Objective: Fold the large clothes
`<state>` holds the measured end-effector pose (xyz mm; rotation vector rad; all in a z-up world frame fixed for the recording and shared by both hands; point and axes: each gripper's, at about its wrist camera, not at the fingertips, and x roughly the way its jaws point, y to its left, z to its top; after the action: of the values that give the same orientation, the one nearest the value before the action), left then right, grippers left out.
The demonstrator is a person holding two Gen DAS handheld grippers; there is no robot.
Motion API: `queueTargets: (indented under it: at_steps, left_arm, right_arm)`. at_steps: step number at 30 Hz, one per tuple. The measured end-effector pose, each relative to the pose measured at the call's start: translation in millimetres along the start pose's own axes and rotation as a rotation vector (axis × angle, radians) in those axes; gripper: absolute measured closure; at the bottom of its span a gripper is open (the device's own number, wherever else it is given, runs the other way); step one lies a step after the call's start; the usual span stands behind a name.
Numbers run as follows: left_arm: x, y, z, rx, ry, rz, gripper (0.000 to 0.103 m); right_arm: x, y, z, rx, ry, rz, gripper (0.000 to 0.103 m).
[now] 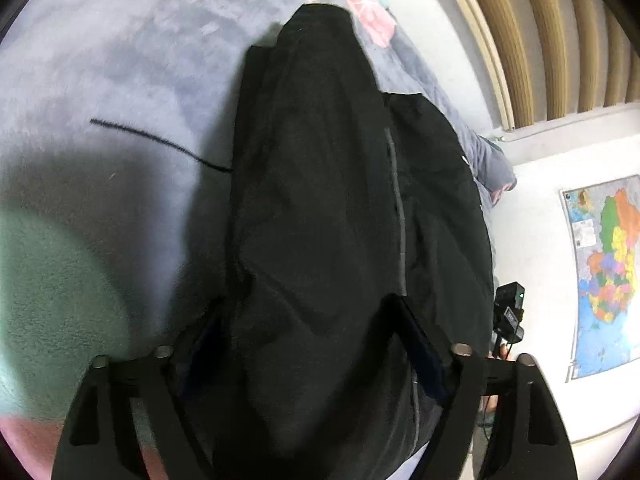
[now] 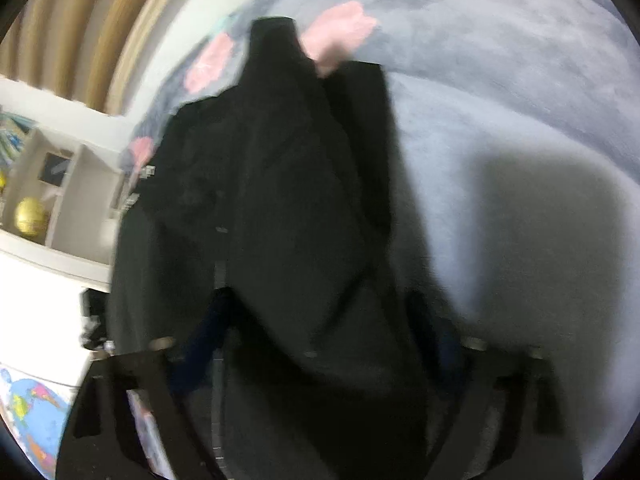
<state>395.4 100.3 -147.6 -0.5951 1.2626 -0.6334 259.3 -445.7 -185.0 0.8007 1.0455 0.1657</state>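
I hold one gripper in each hand, and both look down along a black garment (image 1: 320, 208) that lies on the bed, on a grey plush blanket (image 1: 132, 72) with pink patches. In the left wrist view the cloth runs from between the fingers of my left gripper (image 1: 312, 320) away to the far side, where it ends in a narrow part. Its thick bunch fills the gap between the two fingers, but I cannot tell if the pads press on it or only stand beside it.

In the right wrist view, which is blurred, the same black garment (image 2: 280, 200) passes between the fingers of my right gripper (image 2: 320, 320). Here too I cannot say if it is gripped.

I think the folding is somewhere in the middle. The garment looks already gathered lengthwise into a long, narrow shape, with one layer over another and a grey seam line showing. It is not yet a compact packet: the far end lies stretched out, and a thin black cord (image 1: 160, 144) trails to the left on the blanket. A fold across the length, and some smoothing, seem left to do.
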Motion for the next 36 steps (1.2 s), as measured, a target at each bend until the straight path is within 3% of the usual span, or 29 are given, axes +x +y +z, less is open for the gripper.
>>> queueTargets:
  at_steps: [3, 5, 8, 10, 14, 15, 16, 17, 19, 22, 24, 27, 30, 33, 36]
  left_arm:
    - [-3.5, -10.7, -2.9, 0.037, -0.024, 0.025, 0.045]
    - [-7.1, -15.9, -3.1, 0.055, -0.032, 0.014, 0.049]
    - [0.7, -13.7, 4.2, 0.01, -0.003, 0.001, 0.04]
    - [9.4, -5.2, 9.8, -0.044, 0.022, -0.041, 0.026]
    - [19.5, -4.4, 12.8, -0.082, 0.013, -0.069, 0.026]
    - [17.9, -7.4, 11.1, -0.067, -0.005, -0.053, 0.038]
    - [14.7, -11.6, 8.9, -0.045, -0.024, -0.038, 0.056]
    - [9.4, -16.6, 6.2, -0.021, -0.047, -0.035, 0.063]
    - [-0.1, -32.1, 0.5, 0.015, -0.086, -0.036, 0.075]
    - [-17.3, -69.2, -11.4, 0.129, -0.15, -0.015, 0.077]
    - [-31.7, -95.6, -22.6, 0.201, -0.2, -0.04, 0.077]
    - [-57.4, -134.1, -43.4, 0.287, -0.254, -0.086, 0.077]
    - [-86.1, -166.0, -69.4, 0.372, -0.281, -0.078, 0.077]
    - [-120.7, -178.0, -104.1, 0.425, -0.291, -0.073, 0.077]
    - [-160.1, -164.0, -144.0, 0.434, -0.303, -0.091, 0.077]
  right_arm:
    - [-3.8, 6.1, -4.2, -0.035, -0.016, -0.021, 0.031]
    - [-4.6, 5.1, -4.6, -0.029, -0.015, -0.013, 0.031]
    - [-1.0, -7.1, -0.2, 0.024, 0.006, 0.036, 0.026]
    - [5.5, -16.7, 4.0, 0.068, 0.024, 0.091, 0.023]
    - [7.5, -21.1, 5.8, 0.105, 0.028, 0.118, 0.027]
    - [6.0, -15.6, 4.2, 0.086, 0.02, 0.1, 0.031]
    - [1.1, -7.3, 1.6, 0.053, 0.005, 0.085, 0.041]
    - [-4.2, -2.7, 0.1, 0.034, -0.008, 0.078, 0.054]
    - [-19.4, 10.7, -4.5, -0.001, -0.05, 0.075, 0.066]
    - [-45.9, 43.1, -19.4, -0.12, -0.113, 0.045, 0.07]
    - [-58.1, 67.6, -34.2, -0.177, -0.141, 0.037, 0.071]
    - [-72.9, 101.8, -56.9, -0.254, -0.159, 0.01, 0.072]
    - [-94.3, 135.8, -88.0, -0.326, -0.162, -0.013, 0.072]
    - [-121.5, 157.6, -122.0, -0.366, -0.168, -0.02, 0.072]
    - [-149.8, 171.3, -159.0, -0.383, -0.166, -0.018, 0.072]
